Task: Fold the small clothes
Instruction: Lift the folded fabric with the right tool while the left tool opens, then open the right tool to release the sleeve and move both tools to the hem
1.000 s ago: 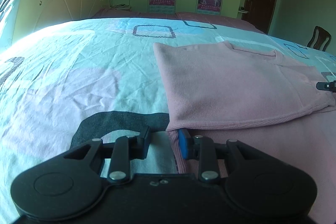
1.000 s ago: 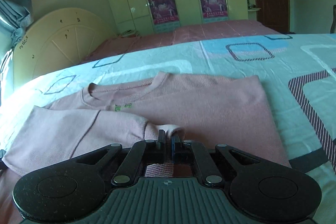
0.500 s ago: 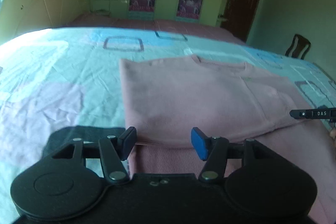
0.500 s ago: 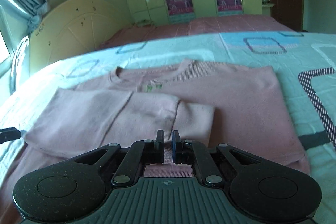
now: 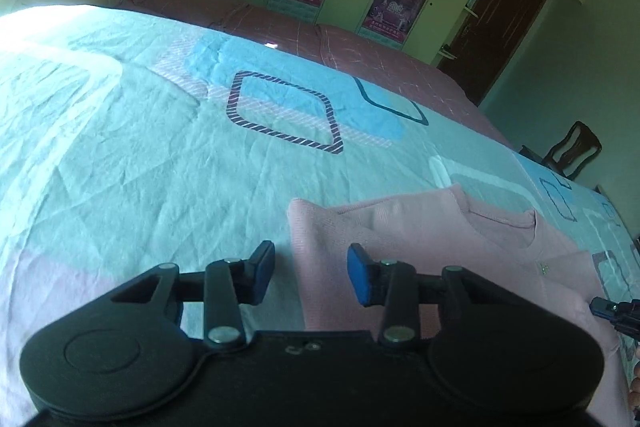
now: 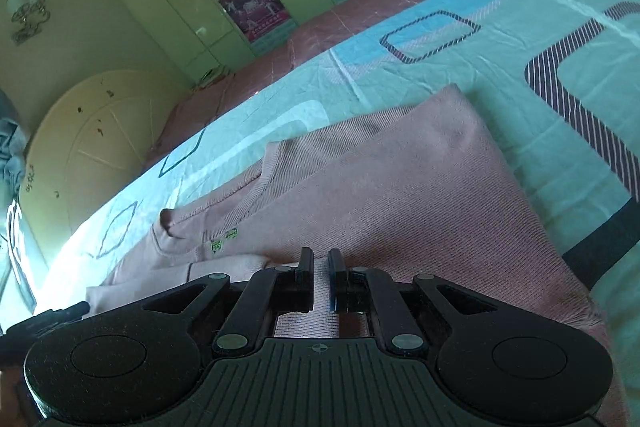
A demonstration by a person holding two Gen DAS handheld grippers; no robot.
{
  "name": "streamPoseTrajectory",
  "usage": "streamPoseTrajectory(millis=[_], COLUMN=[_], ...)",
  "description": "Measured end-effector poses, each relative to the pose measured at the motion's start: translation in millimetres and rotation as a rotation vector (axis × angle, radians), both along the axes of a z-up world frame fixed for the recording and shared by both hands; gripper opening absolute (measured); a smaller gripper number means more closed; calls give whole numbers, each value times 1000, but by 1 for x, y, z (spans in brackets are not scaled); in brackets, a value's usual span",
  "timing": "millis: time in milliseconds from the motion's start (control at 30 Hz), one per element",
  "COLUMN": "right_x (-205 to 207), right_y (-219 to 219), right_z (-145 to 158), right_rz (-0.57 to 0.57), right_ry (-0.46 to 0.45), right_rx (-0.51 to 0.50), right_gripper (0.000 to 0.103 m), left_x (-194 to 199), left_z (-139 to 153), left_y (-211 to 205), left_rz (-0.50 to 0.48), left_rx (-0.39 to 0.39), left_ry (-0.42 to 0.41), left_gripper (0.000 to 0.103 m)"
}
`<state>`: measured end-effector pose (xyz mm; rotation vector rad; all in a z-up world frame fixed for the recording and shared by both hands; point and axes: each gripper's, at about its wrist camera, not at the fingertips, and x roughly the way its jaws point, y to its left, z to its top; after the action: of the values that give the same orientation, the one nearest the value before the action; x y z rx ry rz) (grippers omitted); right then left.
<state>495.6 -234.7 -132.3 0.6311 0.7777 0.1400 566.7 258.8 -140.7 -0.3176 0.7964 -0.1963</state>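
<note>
Partly hidden behind both tools, the pink top [image 5: 420,239] lies on the bed [image 5: 160,155]; left hand-held gripper [image 5: 311,273] spread wide, right hand-held gripper [image 6: 320,277] slightly parted, pinching nothing

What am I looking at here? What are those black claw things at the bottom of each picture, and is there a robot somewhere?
No robot: a person holds a hand tool in each hand, and each tool has a camera looking forward past its two jaws. One picture is from the left hand's tool, the other from the right's.

Both look across a bed with a patterned sheet. A pink sweater lies on it, partly folded, one sleeve already laid across the body.

The left gripper has its jaws wide apart over the sweater's edge, holding nothing. The right gripper has its jaws close together with a narrow gap; sweater cloth shows through that gap, but I cannot tell whether it is pinched. Cupboards with posters stand behind.
</note>
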Motion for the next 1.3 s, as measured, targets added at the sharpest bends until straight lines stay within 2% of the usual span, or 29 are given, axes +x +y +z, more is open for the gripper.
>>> streamPoseTrajectory(millis=[133, 167, 233, 267, 367, 433, 467, 500, 533, 567, 633, 700, 800, 933, 967, 1000, 1033, 1067, 1100, 1200, 1300], right_x=[-1, -2, -8, -9, -7, -5, -4, -2, 1, 3, -3, -11, -10, -12, -14, -19, -23, -27, -27, -9, 14], right_y=[3, 2, 2, 4, 7, 11, 13, 16, 20, 24, 29, 32, 39, 34, 34, 36, 39, 44, 52, 91, 138], right_z=[-4, -2, 5, 6, 4, 3, 2, 2, 1, 1, 7, 13, -2, 0, 3, 10, 19, 27, 34, 40, 31], right_rz=[-13, -15, -42, -50, -19, -13, -12, -10, -2, 11, -2, -25, -9, -56, -74, -105, -126, -125, -106, 36, 170], right_ry=[-2, -7, -38, -57, -29, -13, -1, 16, 36, 42, -2, -43, 11, 9, 10, -3, -41, -80, -110, -142, -121], right_rx=[9, 9, -12, -36, -34, -58, -57, -72, -103, -124, -183, -210, -289, -260, -280, -315, -351, -377, -398, -391, -363], right_gripper=[8, 12, 41, 65, 65, 52, 44, 31, 23, 7, 6, 6, 6, 7, 13, 23, 29, 40, 44, 44, 44], left_x=[10, 10, 11, 10, 10, 12, 13, 15, 16, 18, 13, 8, 9, 12, 8, 2, -8, -16, -22, -17, -14], left_z=[-8, -8, -10, -11, -12, -14, -15, -16, -17, -17, -13, -13, -22, -18, -13, -6, 6, 15, 24, 30, 21], left_y=[6, 6, 10, 11, 14, 17, 17, 18, 19, 19, 21, 20, 15, 21, 21, 20, 15, 9, -1, -43, -97], left_rz=[-33, -39, -43, -46, -61, -65, -66, -67, -68, -74, -52, -28, -20, -7, 15, 45, 78, 82, 51, -94, -241], left_rx=[-44, -47, -64, -70, -72, -95, -107, -119, -124, -128, -142, -114, -64, -86, -70, -28, 34, 68, 88, 99, 181], left_ry=[3, 1, -2, -5, -18, -22, -23, -23, -18, -17, -65, -80, -68, -45, -47, -63, -109, -158, -193, -167, -141], left_gripper=[31, 30, 28, 28, 28, 28, 28, 25, 15, 6, 6, 6, 10, 19, 21, 33, 50, 59, 66, 67, 67])
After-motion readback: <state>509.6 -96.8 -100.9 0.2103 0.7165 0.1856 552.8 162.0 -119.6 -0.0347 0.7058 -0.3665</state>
